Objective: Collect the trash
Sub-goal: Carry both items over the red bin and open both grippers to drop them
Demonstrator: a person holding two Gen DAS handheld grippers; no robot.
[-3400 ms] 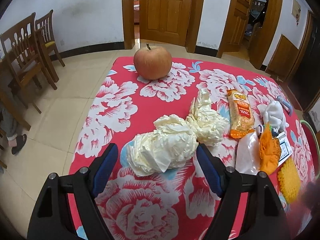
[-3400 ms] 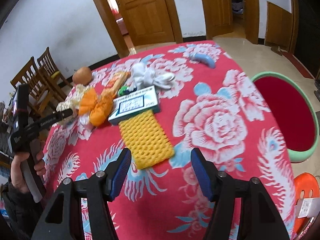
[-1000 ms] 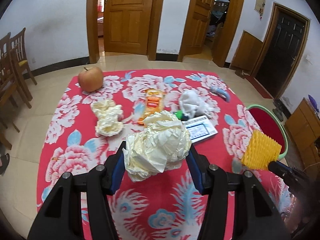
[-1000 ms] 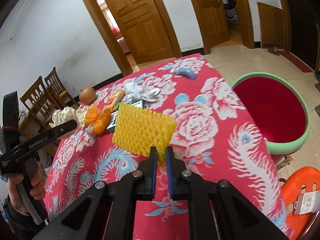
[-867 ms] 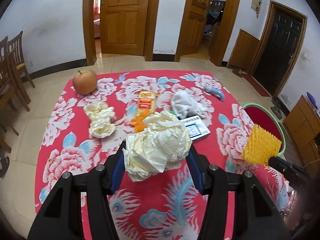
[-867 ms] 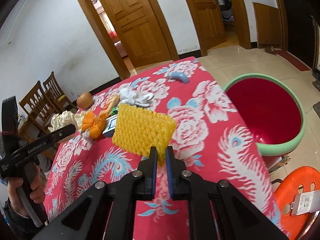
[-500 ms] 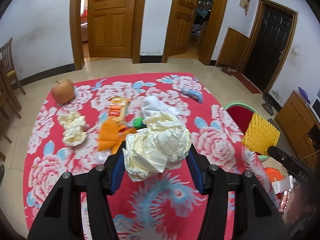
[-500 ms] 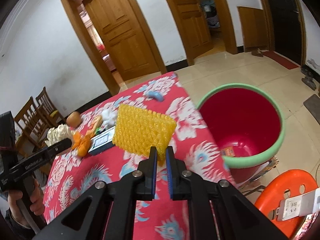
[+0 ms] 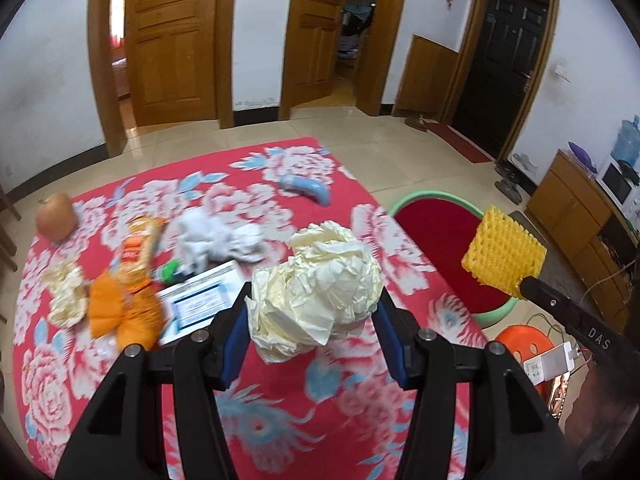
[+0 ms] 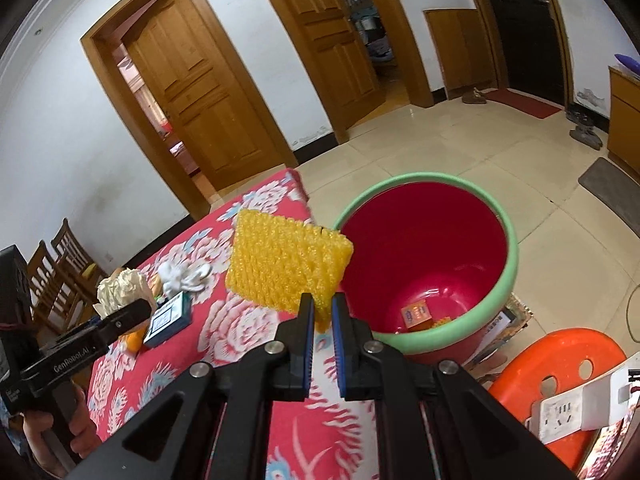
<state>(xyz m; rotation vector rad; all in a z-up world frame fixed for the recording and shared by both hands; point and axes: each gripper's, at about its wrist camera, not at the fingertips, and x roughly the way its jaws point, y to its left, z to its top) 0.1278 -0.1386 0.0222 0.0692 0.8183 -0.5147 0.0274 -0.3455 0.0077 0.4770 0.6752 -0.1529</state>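
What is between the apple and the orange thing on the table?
In the left wrist view, a crumpled cream paper wad lies on the tablecloth between the apple and the orange wrapper.

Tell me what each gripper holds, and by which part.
Left gripper: crumpled paper wad, squeezed across its lower sides. Right gripper: yellow foam net, pinched at its bottom edge near one corner.

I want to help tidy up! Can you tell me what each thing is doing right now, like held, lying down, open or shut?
left gripper: shut on the crumpled paper ball, lifted.
right gripper: shut on the yellow foam net, held up beside the bin.
red bin: open, some scraps at the bottom.
apple: resting on the table.
white cloth: lying crumpled.
middle door: open.
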